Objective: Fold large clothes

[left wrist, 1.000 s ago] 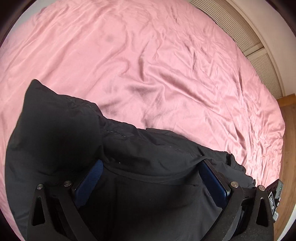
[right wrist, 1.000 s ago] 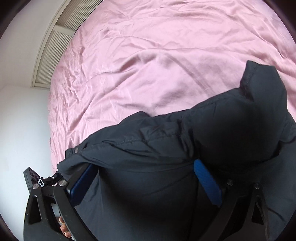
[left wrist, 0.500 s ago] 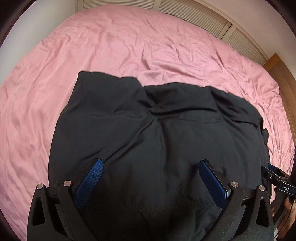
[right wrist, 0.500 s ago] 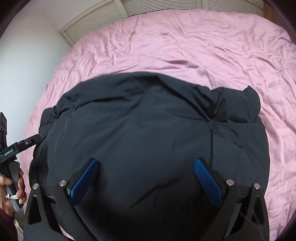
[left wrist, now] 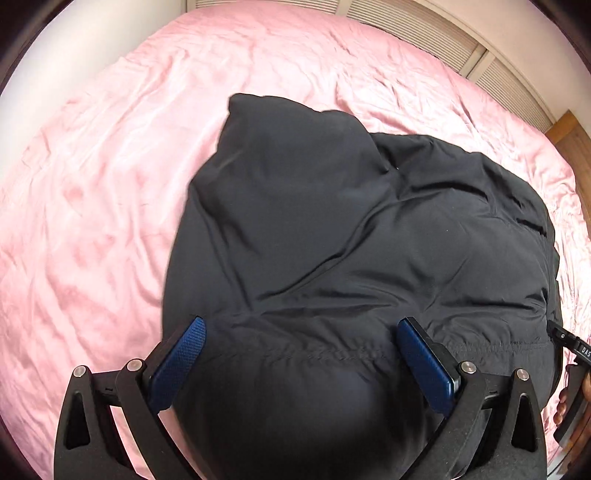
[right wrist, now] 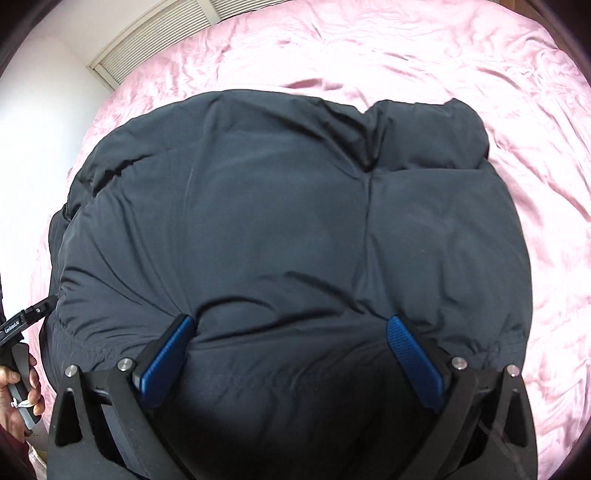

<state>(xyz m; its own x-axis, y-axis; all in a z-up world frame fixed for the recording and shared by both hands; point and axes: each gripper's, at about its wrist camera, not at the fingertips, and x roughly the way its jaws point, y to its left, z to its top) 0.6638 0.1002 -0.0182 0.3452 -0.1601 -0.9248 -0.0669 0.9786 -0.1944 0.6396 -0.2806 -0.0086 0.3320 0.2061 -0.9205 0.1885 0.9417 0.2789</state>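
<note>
A black padded jacket (left wrist: 351,221) lies spread on the pink bed sheet (left wrist: 92,184), its quilted back up and a puffy part sticking out at the far left. My left gripper (left wrist: 300,325) is open at the jacket's near edge, and the fabric bulges between its blue pads (left wrist: 181,354) without being pinched. In the right wrist view the same jacket (right wrist: 277,203) fills the middle, and my right gripper (right wrist: 290,321) is open over its near hem in the same way. The near hem is hidden under both grippers.
The pink sheet (right wrist: 535,129) runs wide around the jacket. Louvred doors (left wrist: 424,29) stand behind the bed, with brown wood (left wrist: 572,136) at the right. A hand (right wrist: 18,391) holds the other gripper's handle (right wrist: 22,325) at the left edge; a white wall (right wrist: 37,110) lies beyond.
The jacket was bunched up close to both cameras. It has dropped and spread flat on the bed. Both grippers have drawn back to its near edge and stayed open.
</note>
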